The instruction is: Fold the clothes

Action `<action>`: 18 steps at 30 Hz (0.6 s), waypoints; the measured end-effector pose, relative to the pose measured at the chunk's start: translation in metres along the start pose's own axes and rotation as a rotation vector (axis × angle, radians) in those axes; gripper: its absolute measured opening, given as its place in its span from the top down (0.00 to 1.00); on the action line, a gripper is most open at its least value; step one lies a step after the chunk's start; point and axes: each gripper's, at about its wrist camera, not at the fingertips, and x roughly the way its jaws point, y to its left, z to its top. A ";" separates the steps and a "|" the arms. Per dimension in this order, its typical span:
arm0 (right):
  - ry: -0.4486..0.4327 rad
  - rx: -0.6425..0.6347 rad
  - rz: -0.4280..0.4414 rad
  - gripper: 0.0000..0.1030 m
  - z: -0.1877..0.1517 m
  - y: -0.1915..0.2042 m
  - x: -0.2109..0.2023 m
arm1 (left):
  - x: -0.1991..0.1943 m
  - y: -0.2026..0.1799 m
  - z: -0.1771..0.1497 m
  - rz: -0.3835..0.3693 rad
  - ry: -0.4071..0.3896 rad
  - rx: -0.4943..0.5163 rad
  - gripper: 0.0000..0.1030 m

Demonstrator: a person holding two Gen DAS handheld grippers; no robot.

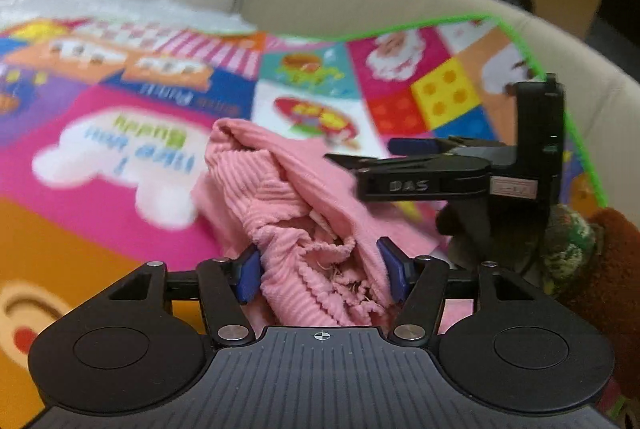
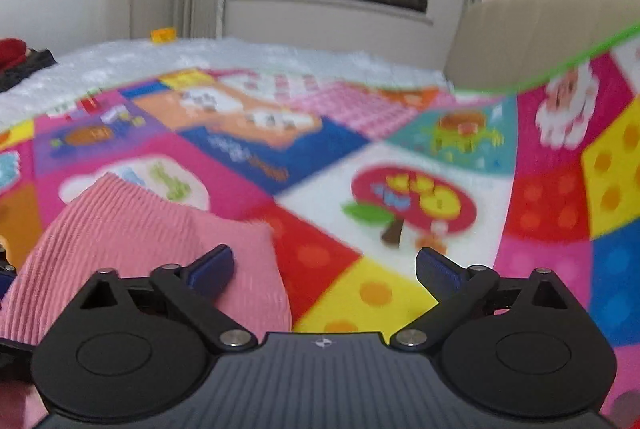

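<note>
Bunched between the blue pads of the left hand-held gripper (image 1: 320, 271), the pink garment (image 1: 288, 197) lies crumpled on the colourful mat (image 1: 100, 189). Right hand-held gripper (image 2: 324, 269) gapes wide, empty; it should next pinch an edge to spread the cloth.

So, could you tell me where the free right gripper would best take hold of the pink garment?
Probably at the flat ribbed edge of the pink garment, coming in from the garment's right side over the play mat. That part lies smooth and thin, so the open right gripper can slide a finger under it. The bunched folds sit between the fingers of the left gripper.
</note>
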 end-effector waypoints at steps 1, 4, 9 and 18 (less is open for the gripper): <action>0.000 -0.004 -0.006 0.02 -0.001 0.001 -0.001 | -0.001 0.004 -0.002 -0.010 -0.005 -0.022 0.33; -0.001 -0.017 -0.022 0.02 -0.002 0.004 -0.005 | -0.014 0.014 -0.004 -0.038 -0.024 -0.090 0.29; -0.041 0.032 0.070 0.01 -0.005 0.002 -0.054 | -0.048 0.030 -0.001 -0.015 -0.102 -0.153 0.15; -0.023 -0.106 0.054 0.00 -0.053 0.039 -0.081 | -0.046 0.032 0.030 -0.070 -0.102 -0.212 0.13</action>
